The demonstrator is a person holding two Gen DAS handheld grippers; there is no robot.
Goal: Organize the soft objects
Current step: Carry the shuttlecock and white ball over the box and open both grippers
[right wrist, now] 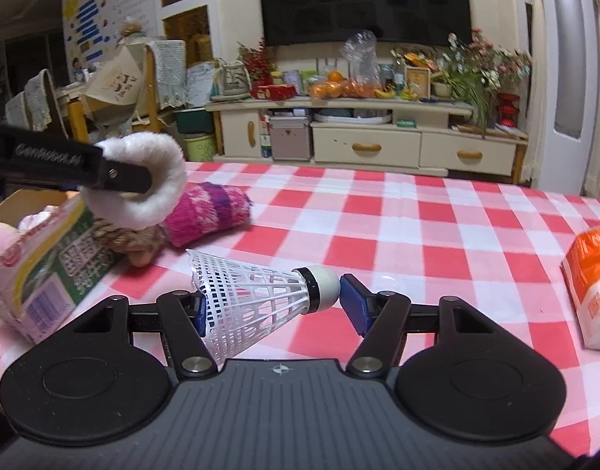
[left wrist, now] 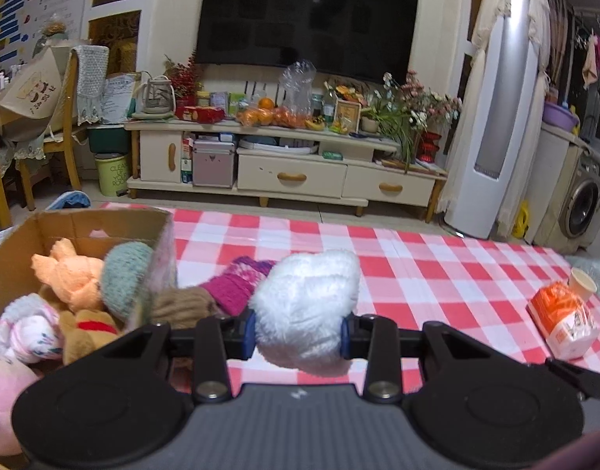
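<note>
My left gripper (left wrist: 298, 335) is shut on a white fluffy soft object (left wrist: 308, 309) and holds it above the red-checked tablecloth, just right of the cardboard box (left wrist: 10, 258). The box holds several plush toys, among them an orange one (left wrist: 71, 274) and a teal knit one (left wrist: 123, 278). A magenta knit item (left wrist: 237, 286) and a brown knit item (left wrist: 182, 303) lie beside the box. My right gripper (right wrist: 274, 307) holds a white shuttlecock (right wrist: 257, 297) between its fingers. In the right wrist view the left gripper (right wrist: 116, 174) holds the white object (right wrist: 151, 180) over the box edge.
An orange-and-white packet (left wrist: 562, 321) and a paper cup (left wrist: 582, 284) lie at the table's right. The packet also shows in the right wrist view (right wrist: 591, 286). A TV cabinet (left wrist: 292, 172) stands beyond the far table edge, a chair (left wrist: 57, 117) at the left.
</note>
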